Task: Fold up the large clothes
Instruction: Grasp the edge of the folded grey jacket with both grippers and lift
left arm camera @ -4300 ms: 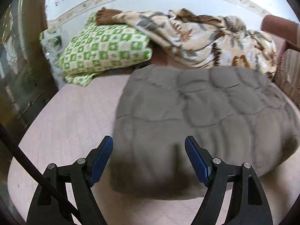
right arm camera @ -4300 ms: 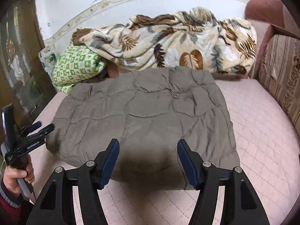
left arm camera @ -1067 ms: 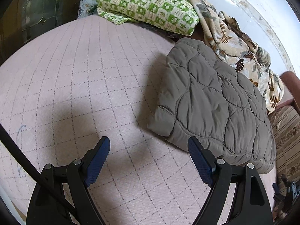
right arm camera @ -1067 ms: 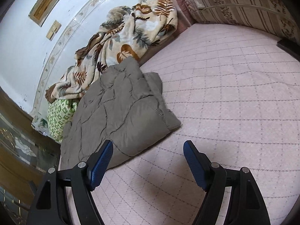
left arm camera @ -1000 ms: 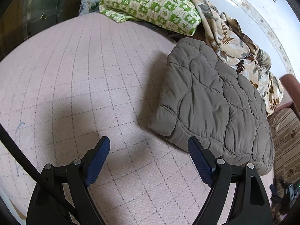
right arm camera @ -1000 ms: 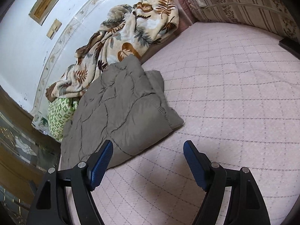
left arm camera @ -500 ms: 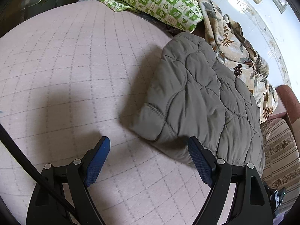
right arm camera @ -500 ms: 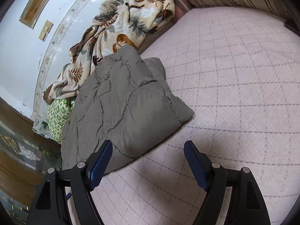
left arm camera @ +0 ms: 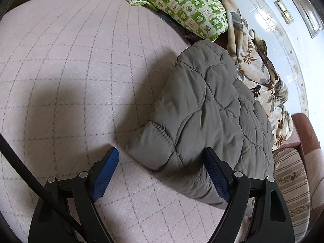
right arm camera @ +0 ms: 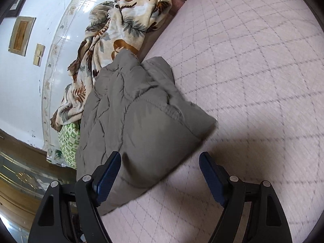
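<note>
Grey quilted jacket (left arm camera: 204, 111) lying half-folded on pink mattress (left arm camera: 60, 81). My left gripper (left arm camera: 162, 168) and right gripper (right arm camera: 160, 168) both gaping, holding nothing, each framing near corner. Tip: pinch all layers deep, lift together, fold even

You face a bed (left arm camera: 70, 64) covered in pink quilted fabric with a grid pattern. Lying directly on it: a folded grey quilted jacket (left arm camera: 208, 109), a green patterned pillow (left arm camera: 178, 2), and a leaf-print blanket (right arm camera: 121, 28) along the wall side.

Folded grey quilted jacket (left arm camera: 208, 109) on bed
</note>
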